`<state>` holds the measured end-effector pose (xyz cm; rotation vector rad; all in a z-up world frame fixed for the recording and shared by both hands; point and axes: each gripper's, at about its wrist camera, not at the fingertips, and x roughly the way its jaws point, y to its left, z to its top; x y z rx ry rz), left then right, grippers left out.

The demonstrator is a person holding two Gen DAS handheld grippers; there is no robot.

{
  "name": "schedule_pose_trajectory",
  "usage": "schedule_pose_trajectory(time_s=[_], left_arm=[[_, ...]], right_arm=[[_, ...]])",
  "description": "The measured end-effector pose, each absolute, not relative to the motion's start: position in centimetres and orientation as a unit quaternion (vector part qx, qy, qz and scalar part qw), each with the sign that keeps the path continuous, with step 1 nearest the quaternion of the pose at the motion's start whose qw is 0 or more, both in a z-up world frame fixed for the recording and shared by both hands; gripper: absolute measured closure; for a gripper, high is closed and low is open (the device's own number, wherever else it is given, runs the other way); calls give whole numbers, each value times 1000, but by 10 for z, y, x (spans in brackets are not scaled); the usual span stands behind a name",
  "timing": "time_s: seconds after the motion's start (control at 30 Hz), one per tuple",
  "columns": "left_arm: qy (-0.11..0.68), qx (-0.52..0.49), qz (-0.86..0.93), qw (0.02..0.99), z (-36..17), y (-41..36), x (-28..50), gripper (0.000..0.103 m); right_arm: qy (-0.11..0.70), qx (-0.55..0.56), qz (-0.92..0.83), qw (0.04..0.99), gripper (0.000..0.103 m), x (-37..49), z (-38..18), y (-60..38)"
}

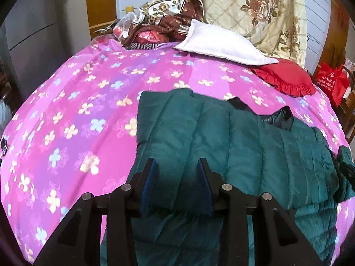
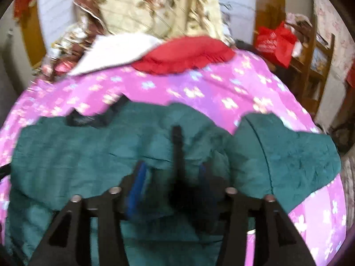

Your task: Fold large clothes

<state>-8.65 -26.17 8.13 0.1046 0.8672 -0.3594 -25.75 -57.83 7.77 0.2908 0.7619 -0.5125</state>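
Observation:
A dark green quilted jacket (image 1: 244, 146) lies spread on a bed with a pink flowered sheet (image 1: 77, 110). Its black collar points to the far side. My left gripper (image 1: 177, 166) hovers over the jacket's left part, jaws apart and nothing between them. In the right wrist view the jacket (image 2: 88, 153) fills the middle, with a sleeve (image 2: 288, 150) lying out to the right. My right gripper (image 2: 170, 166) is over the jacket's middle; the view is blurred. Its blue pads stand apart with green fabric and a black strip between them; whether they grip is unclear.
A white pillow (image 1: 221, 42) and a red frilled cushion (image 1: 286, 77) lie at the bed's far side. A heap of flowered bedding (image 1: 168, 13) stands behind them. A red bag (image 1: 332, 84) and wooden shelves (image 2: 315, 66) are at the right.

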Motion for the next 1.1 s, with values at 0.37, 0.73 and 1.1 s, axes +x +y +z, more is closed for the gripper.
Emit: schedule_pose_trajectory(time_s=[0.37,0.73,1.1], left_arm=[[430,61,-168,885,51,-291,-66,87],[420,71,-163,890,41,-296,-69,87],[413,80,-162,893,41,-297,-72,85]], right_arm=[[426,95,-164,884,36,-184,44,-541],[426,86,-165,885,36,-196,48,-549],[447,102,-160,874,36,-227,23,-557]])
